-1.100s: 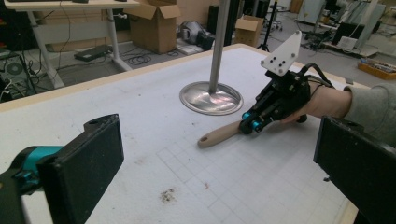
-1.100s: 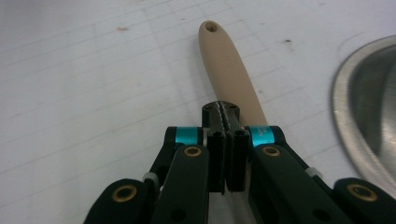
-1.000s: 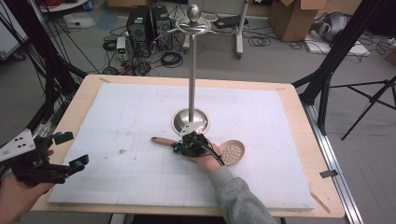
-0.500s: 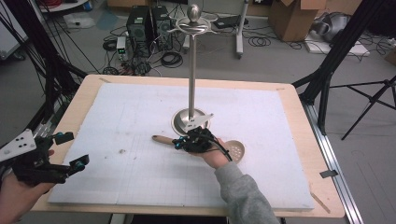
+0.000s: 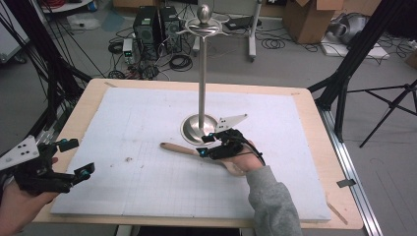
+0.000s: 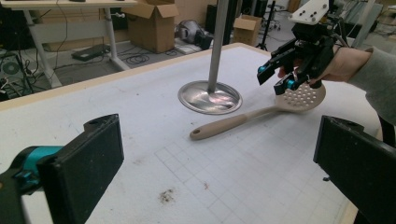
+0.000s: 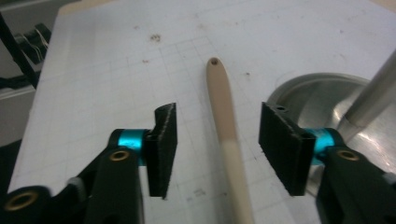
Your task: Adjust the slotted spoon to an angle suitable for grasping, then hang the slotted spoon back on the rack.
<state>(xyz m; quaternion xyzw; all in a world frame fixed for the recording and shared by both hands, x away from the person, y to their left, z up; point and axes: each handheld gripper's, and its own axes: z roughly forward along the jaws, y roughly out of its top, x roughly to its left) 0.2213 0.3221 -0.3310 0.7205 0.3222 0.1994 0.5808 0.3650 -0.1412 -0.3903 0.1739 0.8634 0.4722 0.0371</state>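
Beside stand base point(image 5: 198, 127), spoon point(image 7: 224, 116), right gripper point(image 5: 205, 144) astride

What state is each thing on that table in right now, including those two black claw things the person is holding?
Slotted spoon: lying flat on the mat, not gripped.
Right gripper: open, jaws on either side of the spoon's handle, not touching it.
Left gripper: open, empty, held near the table's left edge.
Metal stand: upright on its round base, nothing hanging from its top hooks.
White mat: flat on the table, a few small stains.
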